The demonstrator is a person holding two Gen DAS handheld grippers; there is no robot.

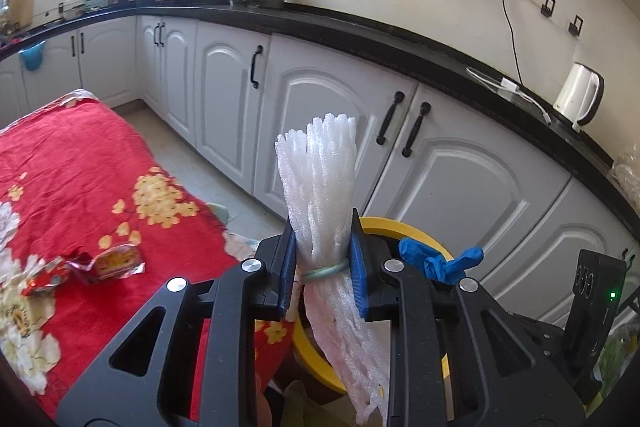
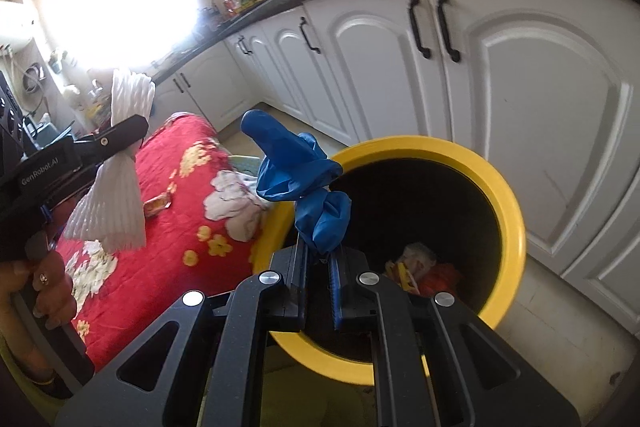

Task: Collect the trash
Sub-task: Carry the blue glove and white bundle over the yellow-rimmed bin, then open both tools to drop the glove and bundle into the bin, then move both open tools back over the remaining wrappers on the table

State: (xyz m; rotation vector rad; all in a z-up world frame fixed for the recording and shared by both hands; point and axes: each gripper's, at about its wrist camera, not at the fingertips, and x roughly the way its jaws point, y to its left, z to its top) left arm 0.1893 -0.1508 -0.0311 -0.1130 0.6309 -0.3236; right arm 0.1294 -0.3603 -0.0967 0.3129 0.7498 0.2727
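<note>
Some trash already in yellow bin [image 2: 508, 211]; right gripper [image 2: 318, 291] pinches blue glove [image 2: 296, 175] above its mouth; left gripper [image 1: 323, 279] clamps foam net bundle [image 1: 324, 187] nearby; wrappers [image 1: 108, 263] left on red tablecloth [image 1: 80, 155].

A table draped in a red cloth [image 1: 80, 155] printed with yellow and white flowers, seen beside white kitchen cabinets. Lying on the cloth: crumpled red snack wrappers [image 1: 100, 265] near the near edge, one small orange packet [image 2: 157, 205] apart from the rest. On the pale tiled floor [image 1: 176, 143] just past the table's corner, a yellow-rimmed bin [image 2: 508, 195].
</note>
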